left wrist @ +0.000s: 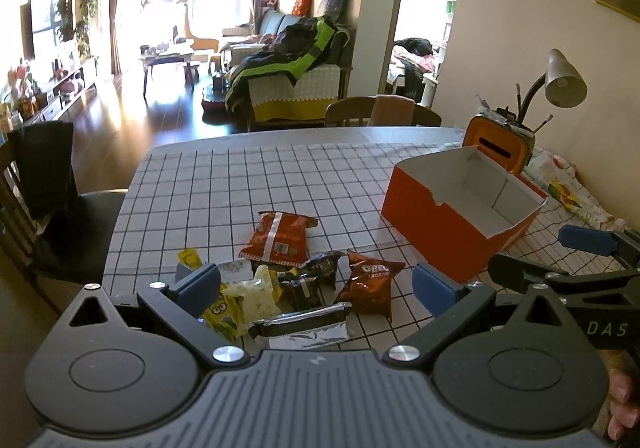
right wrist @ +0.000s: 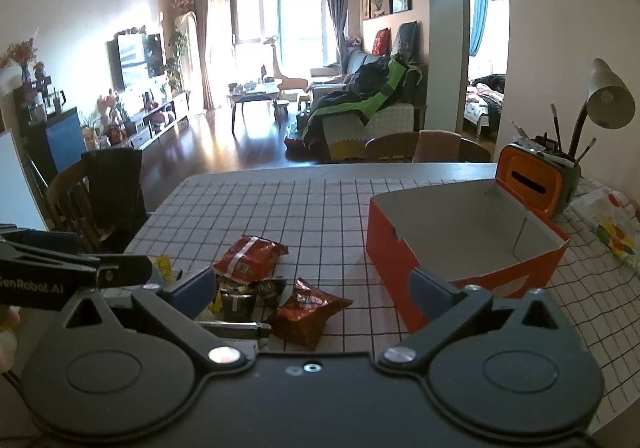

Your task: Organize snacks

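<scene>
Bright window [right wrist: 288, 23] backlight glares; fisheye edges bend and darken.

Six snack packets [left wrist: 280, 240], one orange box [left wrist: 460, 215], two hand-held grippers [left wrist: 316, 288].

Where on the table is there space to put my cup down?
The checked cloth is bare behind the red packet, up to the far table edge, and left of the orange box. The near side is crowded with the snack pile and both grippers.

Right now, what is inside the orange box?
The orange box shows only bare white walls and floor; no snack is visible. The near corner of its floor is hidden behind its front wall.
</scene>
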Demonstrator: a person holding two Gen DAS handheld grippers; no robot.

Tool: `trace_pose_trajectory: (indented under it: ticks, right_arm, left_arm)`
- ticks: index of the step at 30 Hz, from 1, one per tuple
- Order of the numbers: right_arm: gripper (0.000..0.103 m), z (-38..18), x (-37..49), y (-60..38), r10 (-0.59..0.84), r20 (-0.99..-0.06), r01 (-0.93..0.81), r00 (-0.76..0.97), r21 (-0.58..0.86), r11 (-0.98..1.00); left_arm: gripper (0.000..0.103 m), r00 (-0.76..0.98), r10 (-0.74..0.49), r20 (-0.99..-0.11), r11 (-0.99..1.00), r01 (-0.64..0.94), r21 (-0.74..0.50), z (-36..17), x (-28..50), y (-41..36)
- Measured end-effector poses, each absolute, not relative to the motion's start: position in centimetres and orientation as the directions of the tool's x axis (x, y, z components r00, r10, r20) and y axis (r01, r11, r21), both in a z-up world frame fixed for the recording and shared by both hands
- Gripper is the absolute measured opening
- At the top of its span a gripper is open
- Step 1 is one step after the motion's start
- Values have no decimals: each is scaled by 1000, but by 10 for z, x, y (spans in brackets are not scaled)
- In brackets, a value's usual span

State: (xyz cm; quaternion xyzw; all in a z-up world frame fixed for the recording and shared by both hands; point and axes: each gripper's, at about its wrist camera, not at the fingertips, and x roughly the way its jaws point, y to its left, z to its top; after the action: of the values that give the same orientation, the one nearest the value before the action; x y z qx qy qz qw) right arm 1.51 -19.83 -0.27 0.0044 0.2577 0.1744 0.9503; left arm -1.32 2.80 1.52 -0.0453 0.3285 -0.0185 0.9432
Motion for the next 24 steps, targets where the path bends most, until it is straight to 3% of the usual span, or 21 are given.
trace_pose_trajectory:
  ticks: [24]
  right_arm:
    - [97,-87,127,-186,388,-711,-385,586,177,906]
  left_arm:
    - [102,583,41,-812,978,-190,-87,-69,43,69]
